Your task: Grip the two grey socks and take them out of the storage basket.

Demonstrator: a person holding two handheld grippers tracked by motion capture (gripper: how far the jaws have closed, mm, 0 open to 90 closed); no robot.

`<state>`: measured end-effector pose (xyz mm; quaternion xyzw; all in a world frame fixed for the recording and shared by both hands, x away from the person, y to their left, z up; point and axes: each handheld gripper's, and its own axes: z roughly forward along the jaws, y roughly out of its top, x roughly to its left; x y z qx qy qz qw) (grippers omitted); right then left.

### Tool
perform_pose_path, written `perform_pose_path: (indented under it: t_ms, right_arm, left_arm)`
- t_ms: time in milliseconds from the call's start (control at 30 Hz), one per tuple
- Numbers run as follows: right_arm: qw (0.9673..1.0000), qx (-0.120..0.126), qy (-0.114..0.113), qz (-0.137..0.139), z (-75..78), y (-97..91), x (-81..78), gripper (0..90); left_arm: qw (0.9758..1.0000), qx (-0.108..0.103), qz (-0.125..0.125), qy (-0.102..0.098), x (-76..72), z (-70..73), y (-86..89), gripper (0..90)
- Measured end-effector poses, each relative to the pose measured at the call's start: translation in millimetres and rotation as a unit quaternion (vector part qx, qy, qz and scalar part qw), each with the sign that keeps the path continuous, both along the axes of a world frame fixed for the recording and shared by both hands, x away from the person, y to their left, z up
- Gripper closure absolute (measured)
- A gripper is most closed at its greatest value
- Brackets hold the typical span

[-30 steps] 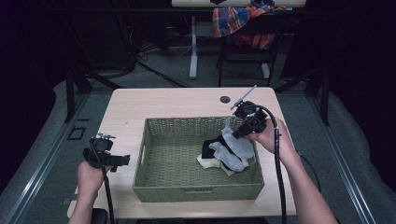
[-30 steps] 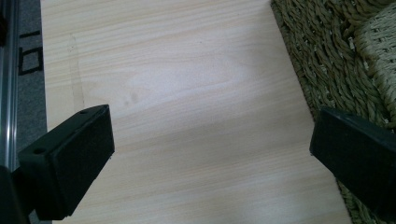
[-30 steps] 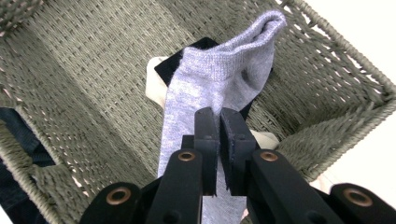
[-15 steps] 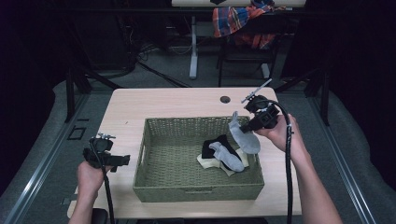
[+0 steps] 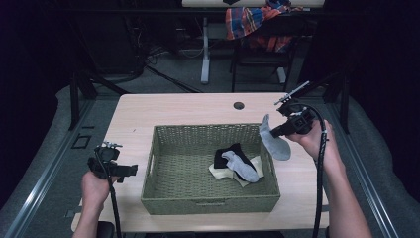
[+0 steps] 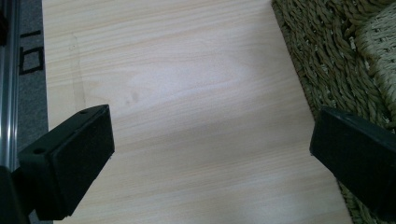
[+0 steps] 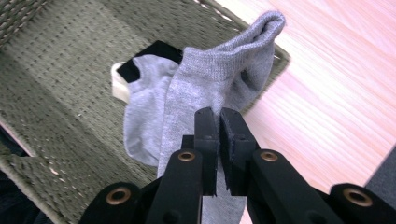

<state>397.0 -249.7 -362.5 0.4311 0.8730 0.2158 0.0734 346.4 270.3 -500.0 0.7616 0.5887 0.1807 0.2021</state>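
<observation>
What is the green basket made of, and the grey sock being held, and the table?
The basket looks woven from twisted fibre, maybe seagrass or paper cord: you can see the plaited strands. The grey sock in the right gripper looks like soft knitted cotton, with tiny ribbed stitches. The table looks like pale wood with a smooth matt top, possibly laminate.

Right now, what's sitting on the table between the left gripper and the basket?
Nothing. In the left gripper view the open left gripper looks down on bare table up to the basket wall; the high view shows the same bare strip.
</observation>
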Motion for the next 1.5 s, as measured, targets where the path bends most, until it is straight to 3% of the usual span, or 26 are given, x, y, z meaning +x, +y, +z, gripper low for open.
perform_pose_path:
  t_ms: [367,833,1133,1500]
  right_arm:
    - [0.9986,-0.013,0.008,-0.052,-8.6,-36.2,6.5,86.0]
    - [0.9943,-0.031,0.027,-0.099,-25.2,-61.9,15.6,86.0]
    - [0.9922,-0.037,0.042,-0.111,-35.4,-71.1,20.7,86.0]
    - [0.9884,-0.045,0.067,-0.129,-65.9,-80.2,32.8,86.0]
  left_arm:
    - [1.0000,0.000,0.000,0.000,0.0,0.1,-0.3,0.0]
    - [1.0000,0.000,0.000,-0.001,0.0,0.1,-0.3,0.0]
    - [1.0000,-0.001,0.001,-0.001,-0.2,0.5,0.2,0.0]
    - [1.0000,-0.001,0.001,-0.002,-0.1,0.5,0.1,0.0]
